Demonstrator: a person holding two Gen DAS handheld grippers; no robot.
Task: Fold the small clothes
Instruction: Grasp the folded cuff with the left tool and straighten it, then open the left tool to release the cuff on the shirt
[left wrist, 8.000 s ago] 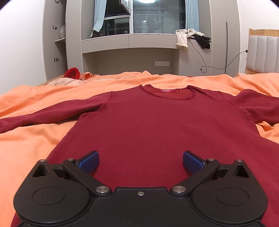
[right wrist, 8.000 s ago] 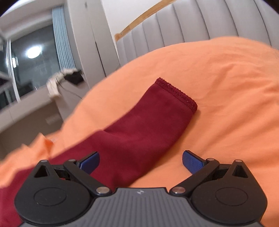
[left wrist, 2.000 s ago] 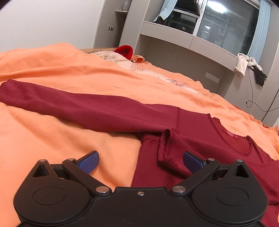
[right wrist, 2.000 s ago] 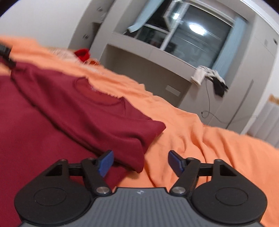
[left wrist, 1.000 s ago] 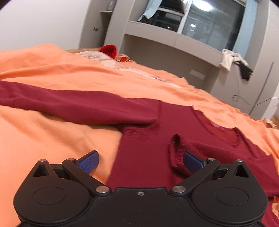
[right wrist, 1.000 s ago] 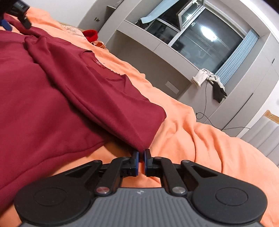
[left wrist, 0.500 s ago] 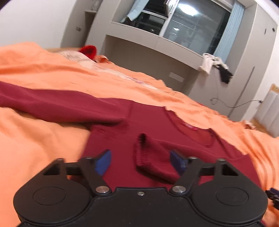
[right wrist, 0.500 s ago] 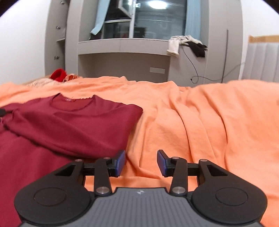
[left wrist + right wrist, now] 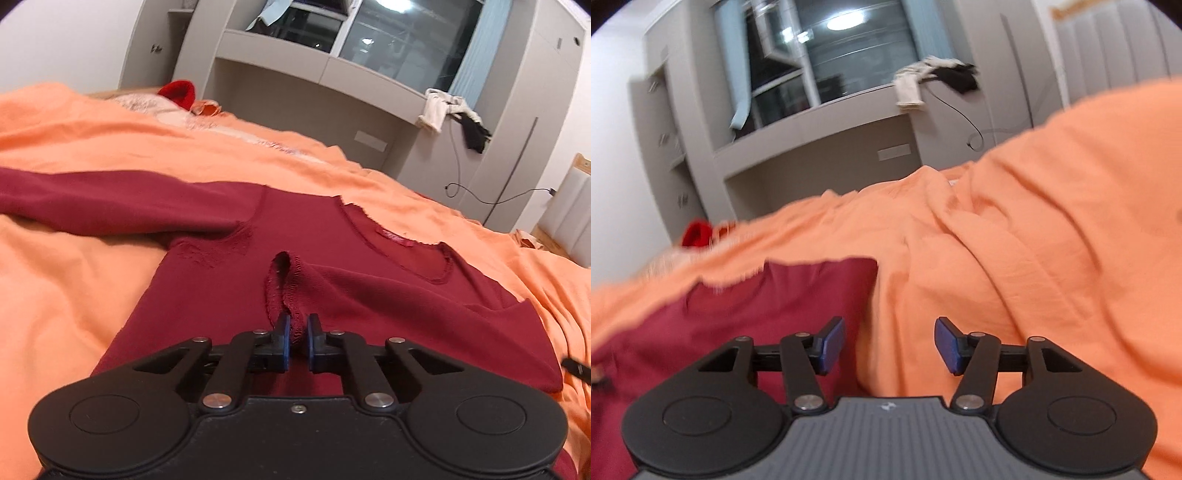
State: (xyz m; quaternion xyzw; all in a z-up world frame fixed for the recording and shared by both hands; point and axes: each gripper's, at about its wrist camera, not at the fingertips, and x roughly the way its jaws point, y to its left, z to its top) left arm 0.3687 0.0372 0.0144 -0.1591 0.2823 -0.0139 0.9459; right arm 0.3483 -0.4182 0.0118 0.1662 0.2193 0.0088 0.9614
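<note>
1. Clenching on the sleeve cuff (image 9: 282, 291), the left gripper (image 9: 295, 334) has just closed; the dark red top (image 9: 369, 295) lies on the orange bedspread (image 9: 74, 277), sleeve running away rightward.
2. Released and empty, the right gripper (image 9: 889, 341) has just been opening; the folded shoulder edge (image 9: 864, 288) lies just left of it, so the left hand is nearer.

Dark red long-sleeved top (image 9: 229, 295) lies flat, one sleeve folded across.

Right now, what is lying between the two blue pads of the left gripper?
The cuff of the folded-over sleeve of the dark red shirt: the left gripper is shut on its hem, as the left wrist view shows.
</note>
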